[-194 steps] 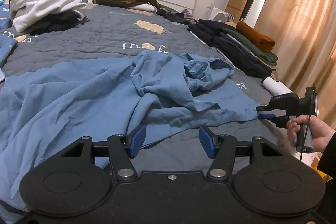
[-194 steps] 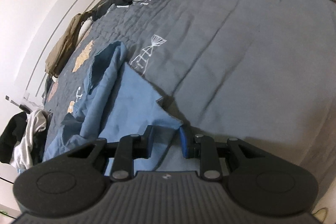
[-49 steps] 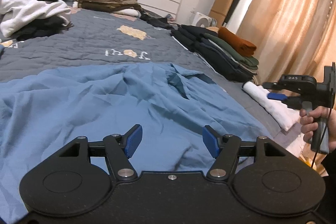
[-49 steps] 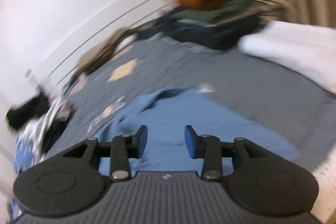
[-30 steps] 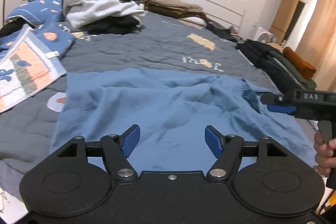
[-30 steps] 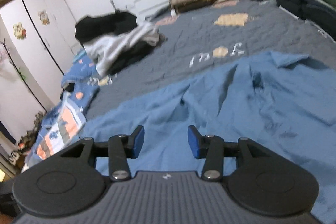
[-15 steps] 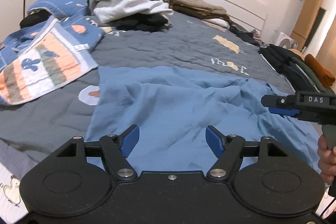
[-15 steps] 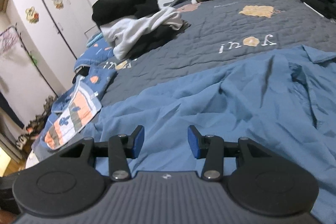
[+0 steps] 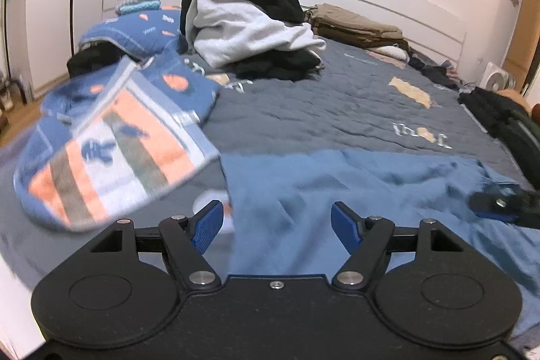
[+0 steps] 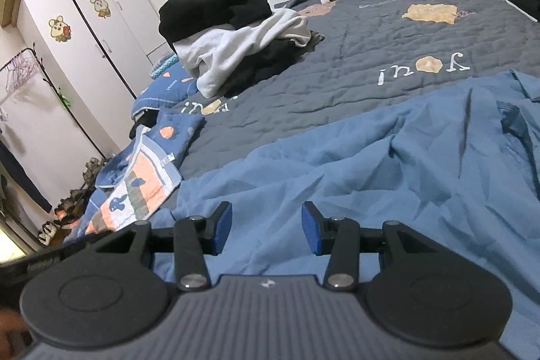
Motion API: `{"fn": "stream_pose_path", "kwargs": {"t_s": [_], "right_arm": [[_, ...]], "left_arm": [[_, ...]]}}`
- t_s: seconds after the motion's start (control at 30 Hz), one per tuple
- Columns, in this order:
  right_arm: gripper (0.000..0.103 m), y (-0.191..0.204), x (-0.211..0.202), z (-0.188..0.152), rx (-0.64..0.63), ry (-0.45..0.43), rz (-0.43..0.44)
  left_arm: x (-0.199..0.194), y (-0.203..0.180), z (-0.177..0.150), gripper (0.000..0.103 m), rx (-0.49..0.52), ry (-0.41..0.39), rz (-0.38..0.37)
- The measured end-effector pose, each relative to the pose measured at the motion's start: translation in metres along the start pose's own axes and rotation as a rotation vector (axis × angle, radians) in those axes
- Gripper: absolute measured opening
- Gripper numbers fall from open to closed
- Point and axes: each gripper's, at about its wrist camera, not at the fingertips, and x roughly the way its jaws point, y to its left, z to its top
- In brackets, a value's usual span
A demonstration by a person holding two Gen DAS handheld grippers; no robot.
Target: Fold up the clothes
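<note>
A: Where's the blue shirt (image 10: 354,177)?
B: Spread flat, wrinkled, on the grey quilt (image 10: 388,32), just beside the patterned blanket (image 9: 111,137), w/ the black-and-white clothes heap (image 9: 243,19) well beyond it.
A: Left tongs (image 9: 276,226)?
B: Jaws apart, nothing btwn them, over the shirt's edge nearest the blanket.
A: Right tongs (image 10: 266,226)?
B: Also apart, empty, above the shirt.
</note>
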Motion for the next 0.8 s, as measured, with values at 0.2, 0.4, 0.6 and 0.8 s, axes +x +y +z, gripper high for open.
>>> {"fn": "stream_pose_path", "kwargs": {"t_s": [0.2,0.4,0.6,0.8], "right_arm": [[0.044,-0.005,0.005,0.007,0.030,-0.012,0.019],[0.044,-0.014,0.007,0.011,0.048,-0.036,0.010],[0.044,-0.017,0.008,0.017,0.073,-0.048,0.027],[0.044,-0.018,0.011,0.017,0.066,-0.036,0.024]], "left_arm": [[0.051,0.021,0.035,0.070,-0.019,0.064,-0.008],[0.102,0.032,0.040,0.060,-0.026,0.121,0.009],[0.140,0.038,0.038,0.050,-0.043,0.187,0.030],[0.169,0.048,0.037,0.049,-0.088,0.246,0.025]]}}
